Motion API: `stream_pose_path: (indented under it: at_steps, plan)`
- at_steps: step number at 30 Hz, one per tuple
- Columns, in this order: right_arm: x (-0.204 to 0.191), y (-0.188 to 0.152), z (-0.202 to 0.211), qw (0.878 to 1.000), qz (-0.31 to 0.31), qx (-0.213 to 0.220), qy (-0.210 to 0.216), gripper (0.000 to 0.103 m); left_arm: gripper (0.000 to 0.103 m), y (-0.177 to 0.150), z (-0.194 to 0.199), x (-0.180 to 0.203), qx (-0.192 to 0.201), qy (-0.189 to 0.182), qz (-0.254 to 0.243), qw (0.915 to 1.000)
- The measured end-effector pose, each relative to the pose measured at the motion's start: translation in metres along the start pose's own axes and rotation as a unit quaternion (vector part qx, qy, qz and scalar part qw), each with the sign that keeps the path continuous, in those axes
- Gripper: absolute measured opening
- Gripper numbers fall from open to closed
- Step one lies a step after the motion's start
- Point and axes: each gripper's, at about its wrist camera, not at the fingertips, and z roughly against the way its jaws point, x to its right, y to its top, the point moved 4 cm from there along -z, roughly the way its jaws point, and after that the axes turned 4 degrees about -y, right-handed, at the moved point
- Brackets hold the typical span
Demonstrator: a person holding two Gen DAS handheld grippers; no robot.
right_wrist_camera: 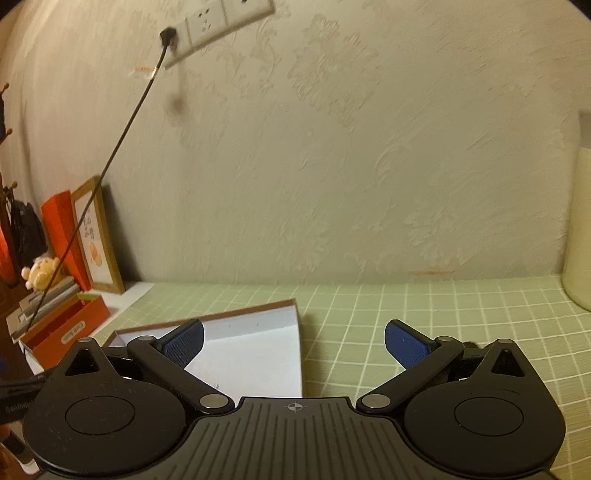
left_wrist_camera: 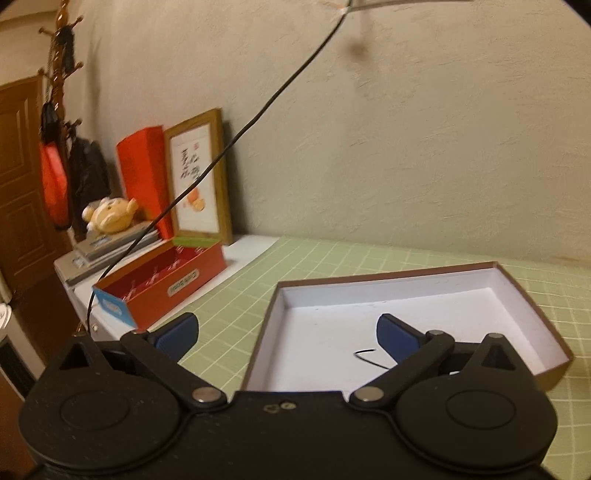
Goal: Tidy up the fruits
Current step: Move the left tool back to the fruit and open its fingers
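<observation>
Both your grippers are spread wide and hold nothing: the left gripper (left_wrist_camera: 287, 334) hangs over the near left corner of the shallow white-lined box (left_wrist_camera: 495, 291), the right gripper (right_wrist_camera: 293, 341) over the green grid mat (right_wrist_camera: 424, 306) just right of that box. No fruit shows in either view, so where the task's fruit sits you can't tell from here; the box is empty apart from a thin dark wire-like loop (left_wrist_camera: 365, 354) on its floor. It lies open and flat on the mat, likely set there as the tray to fill. Off the mat to the left, an open red box (left_wrist_camera: 173, 284) carries a small nameplate, too blurred to read. The framed picture (left_wrist_camera: 197, 173) leans on the wall and shows brush calligraphy above orange fruit, characters not legible. A black cable (right_wrist_camera: 122, 136) runs up to the wall socket (right_wrist_camera: 207, 24).
</observation>
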Motion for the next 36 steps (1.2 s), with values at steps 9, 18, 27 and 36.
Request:
stream_pose_path:
  at_steps: [9, 18, 27, 36]
  plan:
    - [0.044, 0.012, 0.035, 0.999, -0.013, 0.026, -0.042, 0.103, 0.097, -0.002, 0.023, 0.054, 0.024, -0.076, -0.051, 0.9955]
    - [0.103, 0.018, 0.076, 0.992, -0.044, 0.039, -0.111, 0.103, 0.097, -0.006, 0.042, 0.121, 0.026, -0.171, -0.076, 0.9820]
    - [0.158, 0.011, 0.108, 0.982, -0.082, 0.029, -0.169, 0.103, 0.096, -0.026, 0.056, 0.196, 0.008, -0.251, -0.117, 0.9607]
    - [0.196, 0.000, 0.127, 0.974, -0.093, 0.002, -0.206, 0.103, 0.096, -0.046, 0.066, 0.258, -0.005, -0.289, -0.162, 0.9436]
